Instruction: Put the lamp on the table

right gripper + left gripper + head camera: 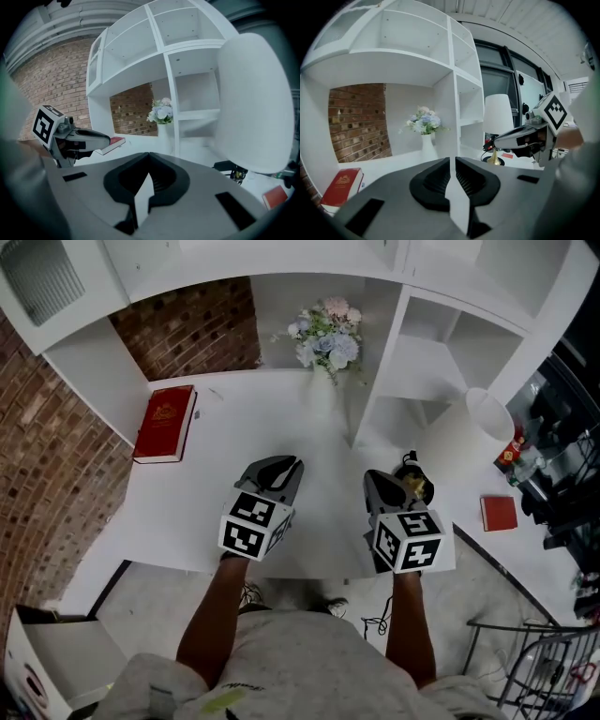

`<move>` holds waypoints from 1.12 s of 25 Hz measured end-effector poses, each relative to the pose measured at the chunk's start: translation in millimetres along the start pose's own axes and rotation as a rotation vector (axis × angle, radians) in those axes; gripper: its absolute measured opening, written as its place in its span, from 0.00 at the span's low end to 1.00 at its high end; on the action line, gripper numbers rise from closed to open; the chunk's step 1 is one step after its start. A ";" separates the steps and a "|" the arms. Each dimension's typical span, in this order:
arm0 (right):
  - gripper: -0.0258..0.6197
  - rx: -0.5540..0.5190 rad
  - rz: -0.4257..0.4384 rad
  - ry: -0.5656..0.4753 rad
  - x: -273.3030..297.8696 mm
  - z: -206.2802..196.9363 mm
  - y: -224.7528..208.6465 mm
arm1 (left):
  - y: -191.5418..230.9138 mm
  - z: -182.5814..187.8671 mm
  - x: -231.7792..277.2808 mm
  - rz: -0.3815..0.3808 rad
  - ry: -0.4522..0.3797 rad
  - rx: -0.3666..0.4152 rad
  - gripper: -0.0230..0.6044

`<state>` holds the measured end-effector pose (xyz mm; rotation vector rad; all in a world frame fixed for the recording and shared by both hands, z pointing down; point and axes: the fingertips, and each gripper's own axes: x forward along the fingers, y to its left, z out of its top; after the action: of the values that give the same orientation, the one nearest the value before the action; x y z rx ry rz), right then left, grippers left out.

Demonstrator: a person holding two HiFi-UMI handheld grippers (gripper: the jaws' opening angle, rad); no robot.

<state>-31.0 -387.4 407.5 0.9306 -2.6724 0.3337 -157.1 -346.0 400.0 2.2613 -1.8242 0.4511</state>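
- Left gripper [451,159]: jaws all but together, nothing between them, over the table's [281,418] near middle and well apart from the lamp. Nothing left for it to do here, so best kept level and clear.
- Right gripper [149,155]: jaws together and empty, just left of the lamp's brass foot.
- Lamp [469,432]: upright on the table's right part, in front of the shelves' right bay, white shade on top, held by neither tool. Placing looks done, judged from that stance; the step in hand looks like backing off.
- To back off well: draw the right gripper straight toward the near edge, not sideways to the right, where the foot stands close.
- Mind the cord [228,165] beside the foot; a snag there could drag or tip the lamp, top-heavy as that shade looks.
- Check the foot sits fully on the table, away from the edge, before leaving.
- Box [56,667]: on the floor at near left, white, contents not readable.
- Vase [426,145]: at the table's far middle, against the shelf post, holding pale flowers [423,119].
- Shelves [431,367]: bays in view bare.
- Basket [539,662]: wire, on the floor at near right, contents not readable.
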 end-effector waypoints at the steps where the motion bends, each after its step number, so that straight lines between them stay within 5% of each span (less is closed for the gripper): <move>1: 0.04 -0.006 0.005 -0.001 2.8 1.6 4.8 | 8.1 -1.9 -6.2 0.017 -0.002 -0.009 0.09; 14: 0.04 -0.058 0.054 -0.022 40.5 24.4 60.0 | 97.1 -14.9 -59.0 0.187 -0.007 -0.100 0.03; 28: 0.04 -0.027 0.027 -0.040 50.1 26.6 65.2 | 109.2 -23.0 -59.9 0.182 0.009 -0.090 0.03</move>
<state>-114.9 -374.2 392.2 0.9034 -2.7211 0.2871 -277.5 -307.1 396.3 2.0422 -2.0126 0.3984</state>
